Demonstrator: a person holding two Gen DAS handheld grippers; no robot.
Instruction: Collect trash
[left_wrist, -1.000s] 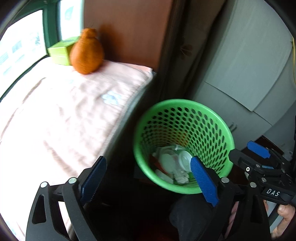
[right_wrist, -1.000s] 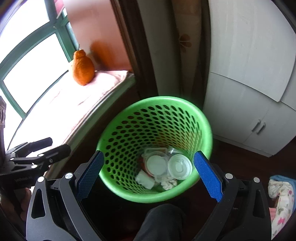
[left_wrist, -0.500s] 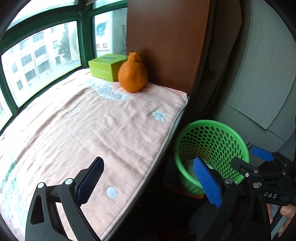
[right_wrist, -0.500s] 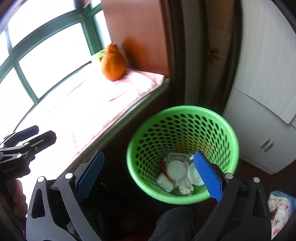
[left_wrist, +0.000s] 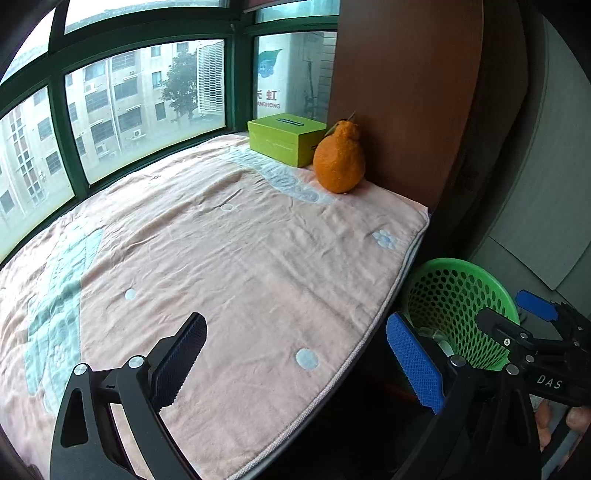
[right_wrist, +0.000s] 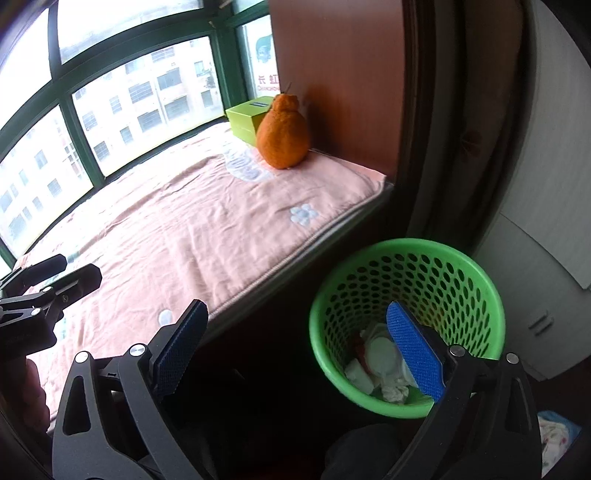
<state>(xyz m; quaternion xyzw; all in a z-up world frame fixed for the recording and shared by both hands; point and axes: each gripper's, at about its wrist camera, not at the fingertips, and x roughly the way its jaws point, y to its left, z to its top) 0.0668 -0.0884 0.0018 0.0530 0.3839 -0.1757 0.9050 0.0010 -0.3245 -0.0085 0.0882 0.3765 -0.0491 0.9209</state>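
A green perforated basket (right_wrist: 406, 254) stands on the dark floor beside the window bench. It holds trash (right_wrist: 380, 354): white round lids and crumpled tissue. My right gripper (right_wrist: 297, 314) hangs open above the basket's left side, with nothing between its blue pads. In the left wrist view the basket (left_wrist: 461, 264) sits at the lower right. My left gripper (left_wrist: 295, 332) is open and empty over the front edge of the pink blanket (left_wrist: 221, 258). Each gripper shows in the other's view: the right gripper (left_wrist: 500, 306) and the left gripper (right_wrist: 79, 267).
On the blanket's far end, against a brown wooden panel (left_wrist: 399, 92), rest an orange pear-shaped fruit (left_wrist: 339, 162) and a green box (left_wrist: 284, 138). Green-framed windows run behind the bench. A white cabinet (right_wrist: 535, 258) stands right of the basket. A flowered cloth (right_wrist: 554, 424) lies at the lower right.
Both grippers have drawn back and swung left from over the basket. The bench now fills the views and the basket has slid to the lower right. Both stay open.
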